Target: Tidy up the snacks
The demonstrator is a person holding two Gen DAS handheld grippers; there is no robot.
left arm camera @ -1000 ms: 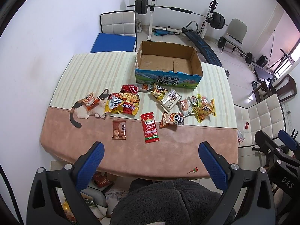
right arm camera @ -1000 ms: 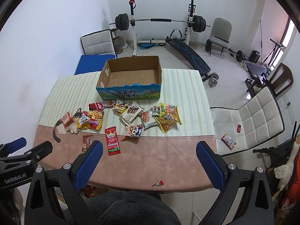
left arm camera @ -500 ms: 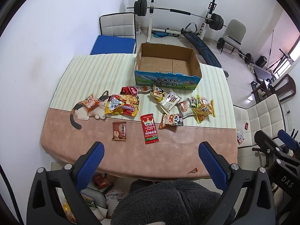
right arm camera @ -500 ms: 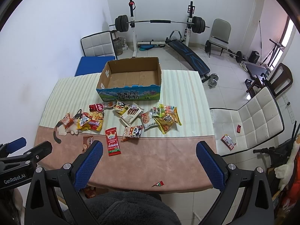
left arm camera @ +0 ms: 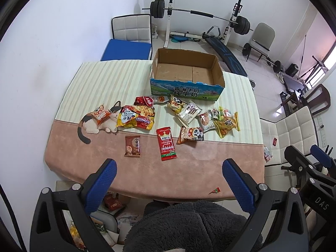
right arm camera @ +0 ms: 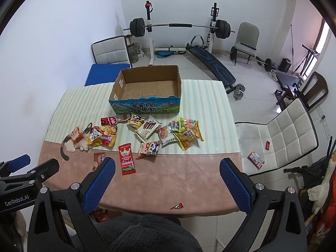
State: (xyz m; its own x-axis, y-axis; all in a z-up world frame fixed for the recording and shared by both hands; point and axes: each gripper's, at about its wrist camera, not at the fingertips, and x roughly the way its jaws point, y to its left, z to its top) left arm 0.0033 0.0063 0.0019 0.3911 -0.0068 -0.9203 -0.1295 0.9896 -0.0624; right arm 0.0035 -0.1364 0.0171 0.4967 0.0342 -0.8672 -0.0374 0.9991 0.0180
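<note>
Cardboard box sits empty at twelve o'clock, snacks strewn just before it on the worktop; both grippers hover, jaws wide, so start with the nearest packet.

Cardboard box front reads "青海牛奶 纯牛奶". Left gripper body reads "GenRobot.AI". Right gripper body reads "DAS". White snack pack reads "Franzzi". Other packet print too small.

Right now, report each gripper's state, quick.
Left gripper: open, holding nothing, above the near table edge.
Right gripper: open, holding nothing, also short of the snacks.
</note>
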